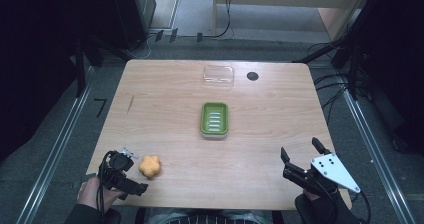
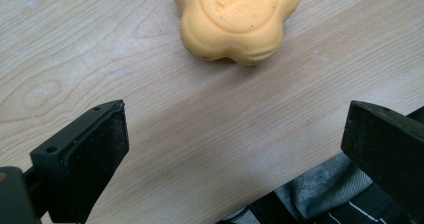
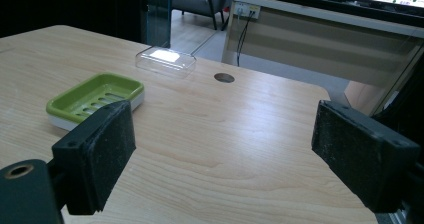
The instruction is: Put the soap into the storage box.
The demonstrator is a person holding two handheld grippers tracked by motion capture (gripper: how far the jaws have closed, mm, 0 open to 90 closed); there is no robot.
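An orange flower-shaped soap bar (image 1: pixel 150 166) lies flat on the wooden surface (image 1: pixel 175 129) at the lower left of the high view, near the surface's near edge and some way in from its left edge. The left gripper (image 1: pixel 131 171) sits just beside the soap in the lower left corner of that frame, held in a hand (image 1: pixel 92 193) that comes in over the near edge; its jaws are spread wide with nothing between them. In the left gripper view the soap (image 2: pixel 237 19) lies at the top centre, ahead of the jaws and apart from both, with bare wood between. The right gripper (image 1: pixel 299 158) hovers at the lower right of the high view, close to the near right corner of the surface, its jaws likewise released and empty. A green soap dish (image 1: pixel 214 119) stands at the middle of the surface, well apart from both grippers, with open wood on every side. A clear plastic lid (image 1: pixel 218 76) lies near the far edge at the upper centre, and just right of it is a dark round hole (image 1: pixel 252 76) in the surface. In the right gripper view the dish (image 3: pixel 95 99) shows at the left and the lid (image 3: pixel 165 61) beyond it, with a broad bare stretch of wood running to the far right edge.
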